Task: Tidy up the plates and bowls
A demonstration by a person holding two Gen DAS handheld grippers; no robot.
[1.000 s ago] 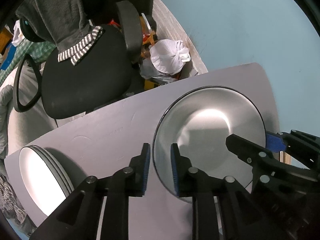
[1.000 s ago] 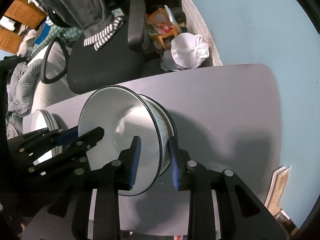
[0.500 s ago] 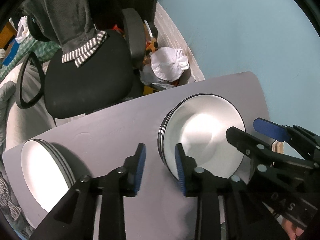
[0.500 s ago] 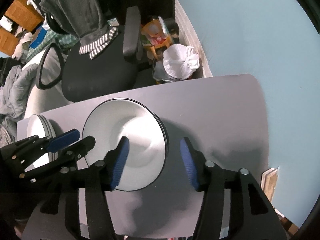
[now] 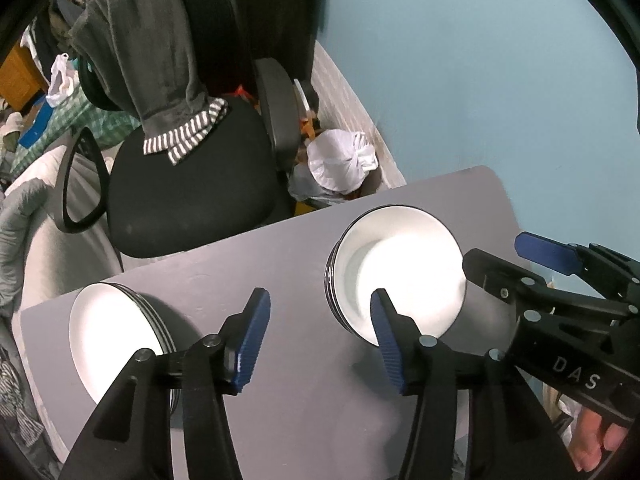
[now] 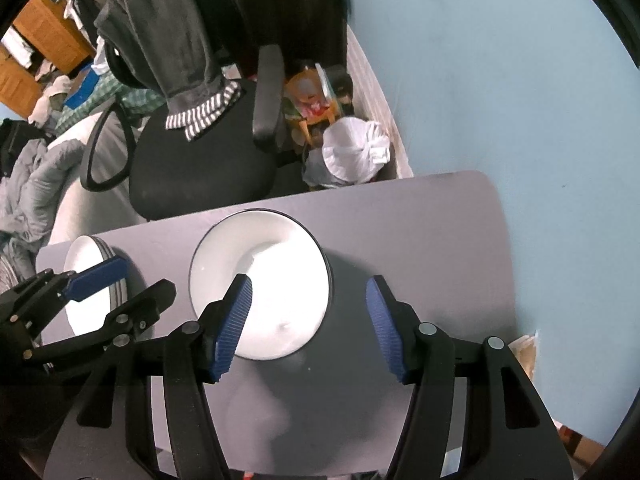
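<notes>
A stack of white bowls with dark rims (image 5: pixel 396 268) sits on the grey table (image 5: pixel 296 264) at its right middle; it also shows in the right wrist view (image 6: pixel 260 280). A stack of white plates (image 5: pixel 116 336) lies at the table's left end, and shows in the right wrist view (image 6: pixel 88 280). My left gripper (image 5: pixel 318 340) is open and empty, above the table between the two stacks. My right gripper (image 6: pixel 306 324) is open and empty, above the near right edge of the bowls.
A black office chair (image 5: pixel 180 184) with grey clothing draped on it stands beyond the table's far edge. A white bag (image 5: pixel 340 164) lies on the floor by the blue wall (image 5: pixel 480 80). The table's right end (image 6: pixel 480 240) borders the wall.
Both grippers let go of the top bowl, which now rests flat on the stack. Both have opened wide and pulled back and up from the bowls.
</notes>
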